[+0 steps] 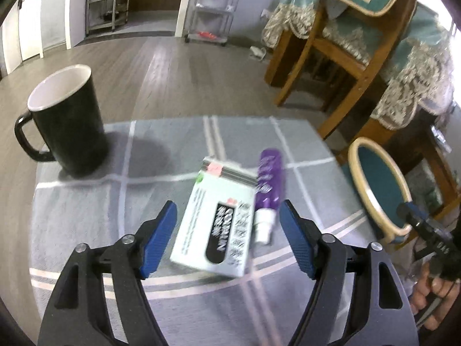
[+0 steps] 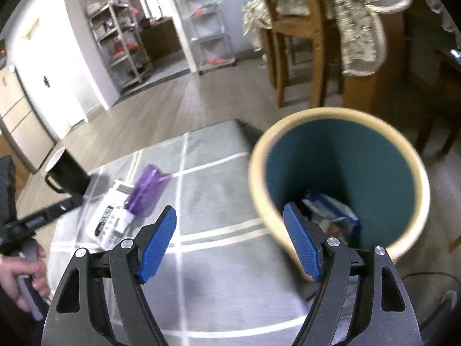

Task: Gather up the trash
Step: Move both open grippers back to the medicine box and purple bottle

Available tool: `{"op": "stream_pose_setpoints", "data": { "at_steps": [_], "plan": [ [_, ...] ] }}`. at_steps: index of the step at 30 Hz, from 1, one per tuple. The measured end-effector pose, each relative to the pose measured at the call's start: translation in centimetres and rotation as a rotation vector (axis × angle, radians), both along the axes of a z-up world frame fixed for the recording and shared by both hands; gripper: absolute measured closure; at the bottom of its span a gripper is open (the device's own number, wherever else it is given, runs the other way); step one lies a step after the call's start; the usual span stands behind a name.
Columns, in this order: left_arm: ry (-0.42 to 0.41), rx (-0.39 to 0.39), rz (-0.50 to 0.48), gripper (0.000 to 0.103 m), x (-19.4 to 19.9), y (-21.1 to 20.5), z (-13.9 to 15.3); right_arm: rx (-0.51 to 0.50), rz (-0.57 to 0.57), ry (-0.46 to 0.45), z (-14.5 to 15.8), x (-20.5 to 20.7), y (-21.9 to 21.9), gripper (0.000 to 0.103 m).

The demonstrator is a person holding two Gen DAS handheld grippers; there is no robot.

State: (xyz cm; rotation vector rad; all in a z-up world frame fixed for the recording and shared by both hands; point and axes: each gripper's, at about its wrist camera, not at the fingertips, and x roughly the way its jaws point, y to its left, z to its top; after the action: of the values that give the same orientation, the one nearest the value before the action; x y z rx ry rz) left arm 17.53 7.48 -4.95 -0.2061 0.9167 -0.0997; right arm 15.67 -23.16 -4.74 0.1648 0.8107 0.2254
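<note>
A white box with black lettering [image 1: 217,219] lies on the grey checked tablecloth [image 1: 86,207], with a purple tube [image 1: 269,190] beside it on the right. My left gripper [image 1: 227,236] hangs open just above them, its blue pads to either side of both items. In the right wrist view the box [image 2: 108,220] and the tube [image 2: 145,191] lie at the left. My right gripper [image 2: 230,242] is open and empty beside the bin [image 2: 415,173], a cream-rimmed, teal-lined tub with blue packaging [image 2: 331,210] at its bottom. The bin [image 1: 380,190] stands off the table's right edge.
A black mug [image 1: 64,121] with a white inside stands on the cloth at the far left. Wooden chairs [image 1: 325,43] draped with lace cloths stand behind the bin. Metal shelving [image 1: 213,5] lines the far wall. A hand [image 2: 17,276] grips the left tool.
</note>
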Motion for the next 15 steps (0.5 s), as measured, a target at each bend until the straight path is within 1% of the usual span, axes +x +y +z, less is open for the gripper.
{"op": "stream_pose_setpoints", "data": {
  "at_steps": [1,3,7,15],
  "plan": [
    [0.01,0.007,0.004,0.023,0.0,0.0,-0.4,0.007,0.009,0.011,-0.2,0.3,0.5,0.025],
    [0.037,0.023,-0.002,0.018,0.3,-0.2,-1.1,0.018,0.021,0.032,-0.5,0.8,1.6,0.025],
    [0.08,0.077,-0.032,0.018,1.1,-0.8,-2.2,0.042,0.036,0.07,-0.9,2.1,3.2,0.025],
    [0.17,0.185,-0.093,0.018,2.0,-2.1,-4.5,0.037,0.061,0.125,-1.2,4.4,5.8,0.025]
  ]
}}
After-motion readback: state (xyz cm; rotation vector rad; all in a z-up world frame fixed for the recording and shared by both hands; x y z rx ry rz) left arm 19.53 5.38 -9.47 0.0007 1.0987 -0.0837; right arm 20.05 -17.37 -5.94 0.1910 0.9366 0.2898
